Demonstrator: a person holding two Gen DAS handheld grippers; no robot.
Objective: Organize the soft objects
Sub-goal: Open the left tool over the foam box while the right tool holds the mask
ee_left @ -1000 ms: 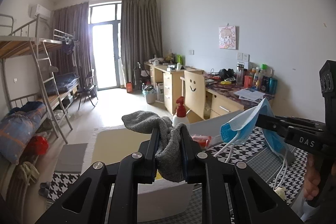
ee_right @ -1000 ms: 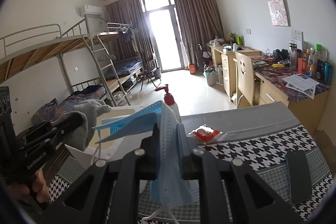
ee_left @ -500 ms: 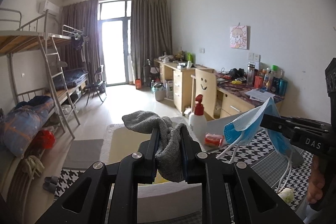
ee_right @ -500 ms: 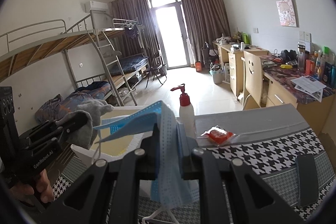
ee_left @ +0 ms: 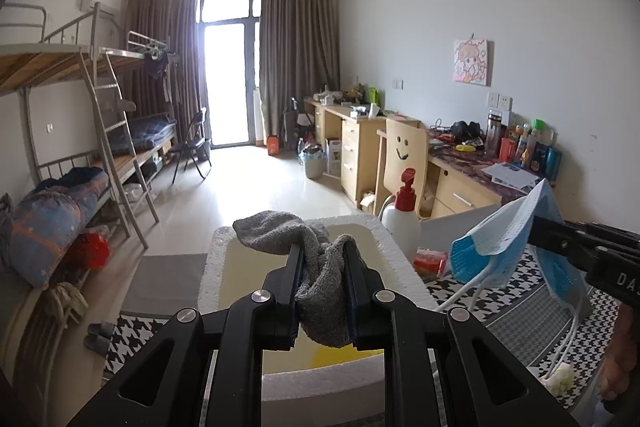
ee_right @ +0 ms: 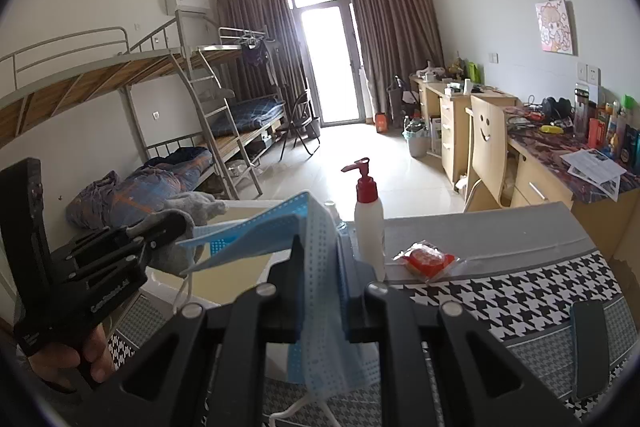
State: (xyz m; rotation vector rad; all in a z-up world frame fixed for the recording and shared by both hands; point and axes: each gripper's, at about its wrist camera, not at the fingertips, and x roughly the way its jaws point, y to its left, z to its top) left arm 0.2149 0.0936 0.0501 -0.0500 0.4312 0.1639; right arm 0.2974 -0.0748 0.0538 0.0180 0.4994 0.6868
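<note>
Since my left gripper [ee_left: 322, 277] pinches the limp grey sock [ee_left: 304, 247] mid-body over the foam box [ee_left: 394, 251], and my right gripper [ee_right: 320, 281] clamps the featherlight, floppy mask [ee_right: 316, 227], I judge both grips secure.

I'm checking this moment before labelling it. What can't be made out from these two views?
- Foam box interior: left wrist view, floor mostly hidden by the left gripper and grey sock.
- Face mask ear loops: right wrist view, cut off at the bottom edge.
- Red packet: print too small to read.
</note>
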